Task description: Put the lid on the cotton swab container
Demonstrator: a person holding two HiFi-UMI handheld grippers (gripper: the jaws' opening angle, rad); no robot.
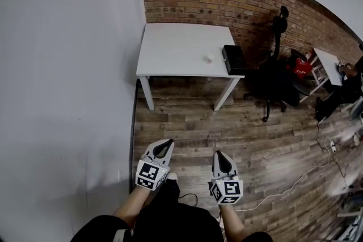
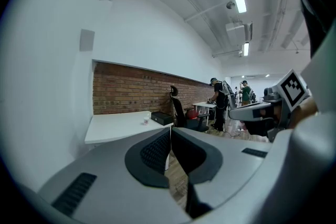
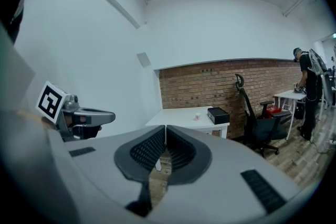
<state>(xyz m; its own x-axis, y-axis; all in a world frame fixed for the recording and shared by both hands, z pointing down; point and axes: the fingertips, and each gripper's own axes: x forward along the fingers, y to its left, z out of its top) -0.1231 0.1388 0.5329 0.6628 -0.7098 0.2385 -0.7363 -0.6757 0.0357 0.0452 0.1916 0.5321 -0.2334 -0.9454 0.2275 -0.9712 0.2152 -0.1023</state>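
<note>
Since both tongs are pinched fully together w/ nothing between the pads, neither carries anything. Left gripper [image 1: 165, 145] and right gripper [image 1: 220, 157] are held side by side in front of the person, pointing fwd toward the table. Each gripper view shows its ribbed black pads meeting at the tips.

Task item: small round whitish cotton swab container [image 1: 209, 57] sits on the rectangular white table [image 1: 170, 45], right half, just beside a flat black box [image 1: 233, 58]. It's well apart from both grippers, w/ open floor between. Lid: too small from here to tell if it's on, off or lying next to it.

Risks, my read:
- arriving w/ jaws shut = bumps the container, tips it or shoves it into the black box; it's prob light.
- one tong likely has to steady the container while the other seats the lid; a skewed lid won't seat.
- pale cable [image 1: 283, 191] trails over the floor to the right, a snag hazard if the approach drifts that way.

Surface/room: matte white tabletop w/ only those two things on it, set in the corner between a plain white wall [image 1: 62, 93] and a red brick wall [image 1: 227, 0]. Dark wood-plank floor [image 1: 187, 122]. Black office chair [image 1: 275, 85] stands right of the table. People [image 2: 218, 102] are working further back.
</note>
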